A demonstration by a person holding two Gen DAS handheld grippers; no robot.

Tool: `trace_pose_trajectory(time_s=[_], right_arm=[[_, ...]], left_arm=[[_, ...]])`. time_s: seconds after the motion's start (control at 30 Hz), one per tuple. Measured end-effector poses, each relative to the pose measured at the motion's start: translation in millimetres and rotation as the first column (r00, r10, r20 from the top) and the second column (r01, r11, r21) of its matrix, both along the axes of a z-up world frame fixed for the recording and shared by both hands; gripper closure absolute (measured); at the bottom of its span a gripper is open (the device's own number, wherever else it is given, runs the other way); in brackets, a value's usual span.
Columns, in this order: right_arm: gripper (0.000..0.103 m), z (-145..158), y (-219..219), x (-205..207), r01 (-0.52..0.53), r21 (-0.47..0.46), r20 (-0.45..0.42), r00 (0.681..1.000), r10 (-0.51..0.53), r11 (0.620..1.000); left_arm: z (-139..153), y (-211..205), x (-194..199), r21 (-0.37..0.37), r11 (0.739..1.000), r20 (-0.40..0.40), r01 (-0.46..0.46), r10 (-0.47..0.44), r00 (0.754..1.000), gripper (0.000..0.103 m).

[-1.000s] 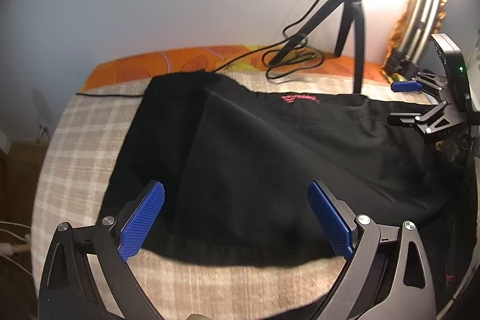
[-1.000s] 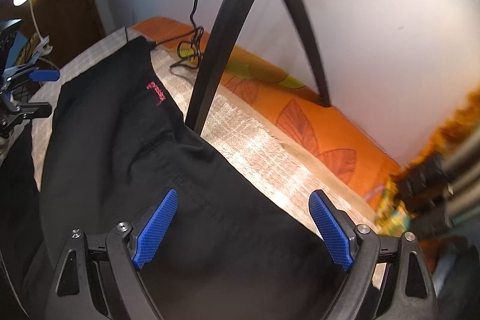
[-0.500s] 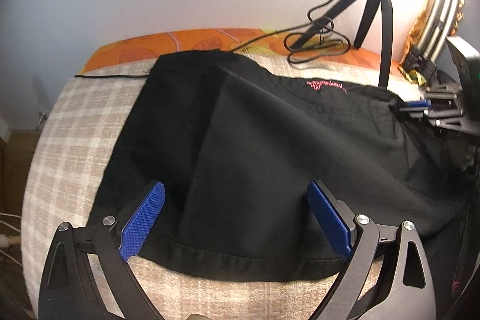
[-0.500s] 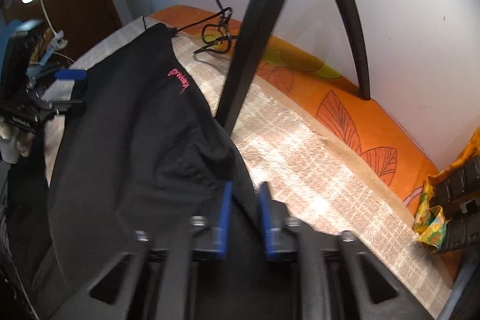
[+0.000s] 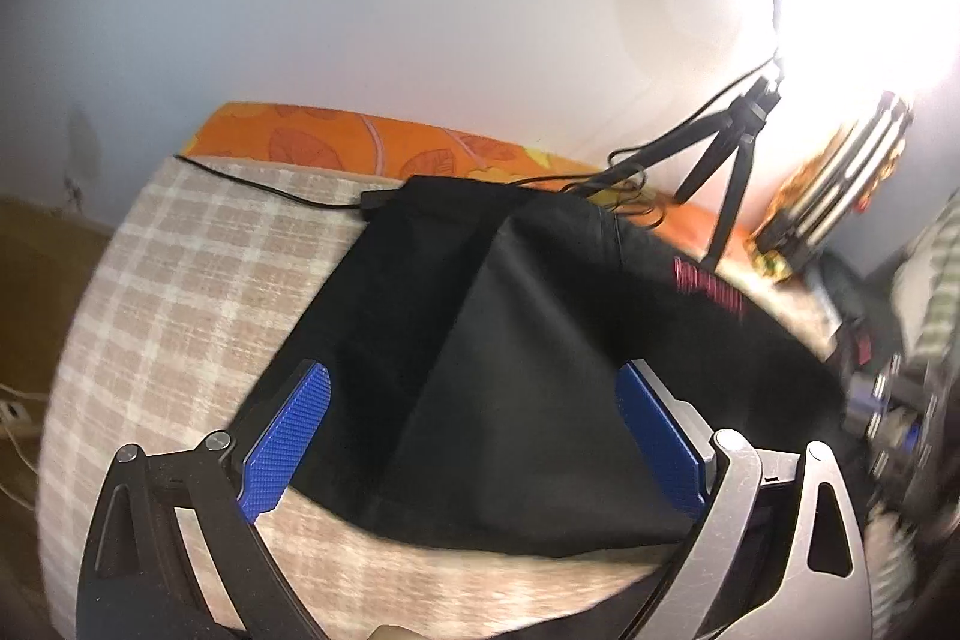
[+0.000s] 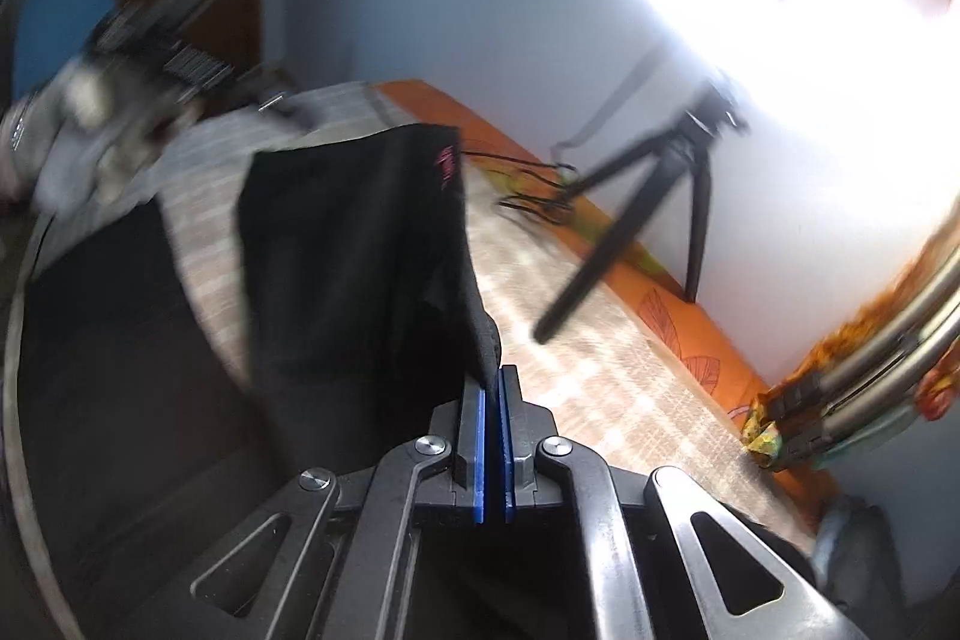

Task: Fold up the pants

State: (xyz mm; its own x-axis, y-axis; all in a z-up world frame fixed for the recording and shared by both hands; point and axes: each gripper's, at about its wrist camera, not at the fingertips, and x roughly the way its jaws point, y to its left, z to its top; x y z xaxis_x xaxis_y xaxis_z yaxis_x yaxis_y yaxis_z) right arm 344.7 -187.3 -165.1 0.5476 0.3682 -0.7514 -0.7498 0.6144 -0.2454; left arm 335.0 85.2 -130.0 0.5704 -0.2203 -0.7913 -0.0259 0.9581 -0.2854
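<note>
a bed covered in checked cloth is seen, and black pants are spread across it, their long axis running from the far hem by the orange edge toward the right side. one end of the pants is lifted off the bed, pinched between the closed pads of the right gripper. the left gripper is held wide open with nothing gripped, the near hem lying just ahead between its pads. the left is judged nearer that hem for the next fold.
</note>
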Motion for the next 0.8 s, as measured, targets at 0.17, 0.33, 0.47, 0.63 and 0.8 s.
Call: trace_pose_trajectory(time_s=[0.17,0.33,0.47,0.63,0.8], right_arm=[[0.102,-12,25,-49,-0.069,-0.058,0.024,0.997,0.071,0.996],[0.102,-26,34,-68,-0.108,-0.093,0.015,0.994,0.11,0.99],[0.102,-31,42,-82,-0.131,-0.106,0.032,0.99,0.135,0.986],[0.102,-30,43,-94,-0.148,-0.123,0.062,0.986,0.157,0.981],[0.102,-24,41,-99,-0.145,-0.129,0.084,0.984,0.157,0.981]], left_arm=[[15,-16,2,-0.03,0.999,0.0,0.03,-0.03,1.0,0.006],[17,-46,12,-0.047,0.996,-0.061,0.075,-0.077,0.995,0.006],[3,-77,21,-0.01,0.99,-0.144,0.14,-0.14,0.98,0.006],[-29,-99,35,0.064,0.989,-0.277,0.133,-0.11,0.954,0.006],[-58,-103,37,0.095,0.989,-0.339,0.113,-0.075,0.938,0.02]])
